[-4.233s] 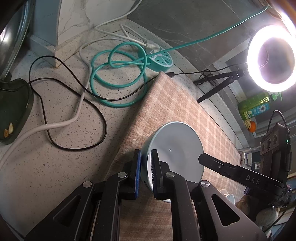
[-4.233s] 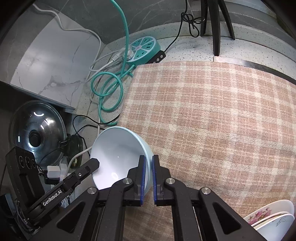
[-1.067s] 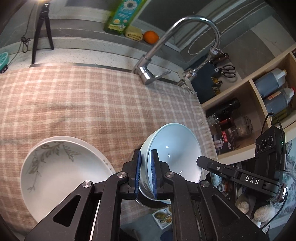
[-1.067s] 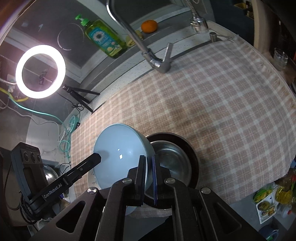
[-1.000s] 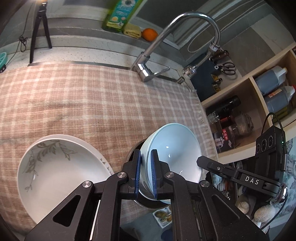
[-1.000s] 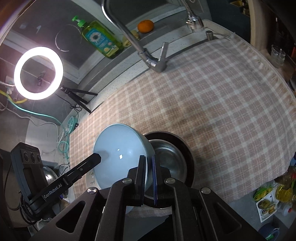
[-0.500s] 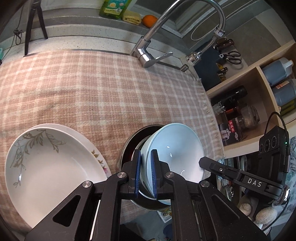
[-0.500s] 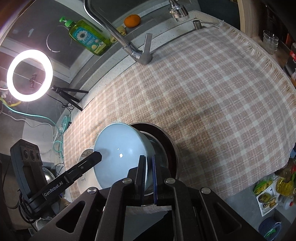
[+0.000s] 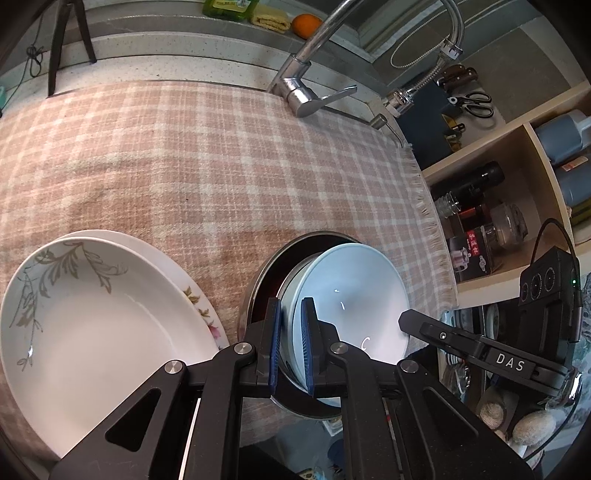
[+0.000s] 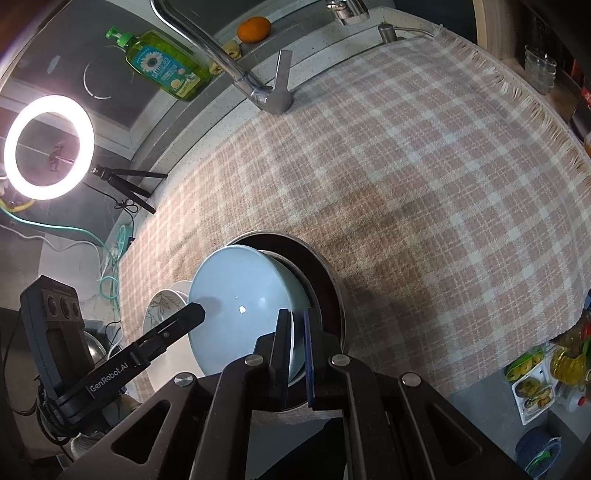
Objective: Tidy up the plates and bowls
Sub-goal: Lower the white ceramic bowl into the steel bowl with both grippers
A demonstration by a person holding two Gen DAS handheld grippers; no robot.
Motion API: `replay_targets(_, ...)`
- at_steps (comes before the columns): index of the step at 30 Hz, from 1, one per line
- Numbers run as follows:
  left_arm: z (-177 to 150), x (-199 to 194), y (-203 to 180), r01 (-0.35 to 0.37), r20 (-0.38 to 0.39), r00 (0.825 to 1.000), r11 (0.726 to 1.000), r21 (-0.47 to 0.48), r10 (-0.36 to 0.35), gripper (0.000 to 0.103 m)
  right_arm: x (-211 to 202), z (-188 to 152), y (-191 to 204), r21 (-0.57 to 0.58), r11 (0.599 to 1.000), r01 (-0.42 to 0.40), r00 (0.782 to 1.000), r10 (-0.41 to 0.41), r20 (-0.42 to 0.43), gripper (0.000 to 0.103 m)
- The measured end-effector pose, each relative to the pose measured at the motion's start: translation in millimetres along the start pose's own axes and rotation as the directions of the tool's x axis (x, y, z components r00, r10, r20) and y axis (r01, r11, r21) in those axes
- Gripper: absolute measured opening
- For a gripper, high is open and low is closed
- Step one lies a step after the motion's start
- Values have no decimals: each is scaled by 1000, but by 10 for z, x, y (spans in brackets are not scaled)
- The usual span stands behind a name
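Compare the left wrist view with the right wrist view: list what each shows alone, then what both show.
Left wrist only: shelf of bottles, scissors.
Right wrist only: ring light, whole soap bottle.
Both: pale blue bowl pinched at opposite rims by the left gripper and right gripper, over the metal bowl; white plates; checked cloth; faucet; orange.

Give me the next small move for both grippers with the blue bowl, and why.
Probably lower a little more, then release. Both the left gripper and right gripper pinch the blue bowl by its rim; it sits tilted, partly inside the metal bowl, not yet nested.
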State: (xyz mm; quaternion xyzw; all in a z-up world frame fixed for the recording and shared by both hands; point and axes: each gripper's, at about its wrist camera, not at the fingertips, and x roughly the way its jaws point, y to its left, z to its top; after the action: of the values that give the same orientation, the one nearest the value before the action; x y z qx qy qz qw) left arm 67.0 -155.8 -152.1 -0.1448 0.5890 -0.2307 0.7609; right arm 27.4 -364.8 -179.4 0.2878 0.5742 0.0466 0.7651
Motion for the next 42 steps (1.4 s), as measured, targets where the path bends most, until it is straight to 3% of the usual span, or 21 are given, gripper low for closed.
replay_targets(22,39,-14,-16,15,-11,1000,999,30,-14,12,57,32,14,-35,999,1,1000,-2,-27,13)
replay_targets(25,43,-45,-30,13,-4,1000,999,41,-13,12,46,25,33,-47,999,5,1000,-6,-20,15)
replay_targets(29,70,-107,-4,12,11,1000,999,37,-12,12,12,30,41,-52,999,5,1000,-6,-6,25)
replay_targets(42,7,-289,188,-3,40,999,1000,16,3,12,-270,1,-65,-80,996,-26,996,32,80,31)
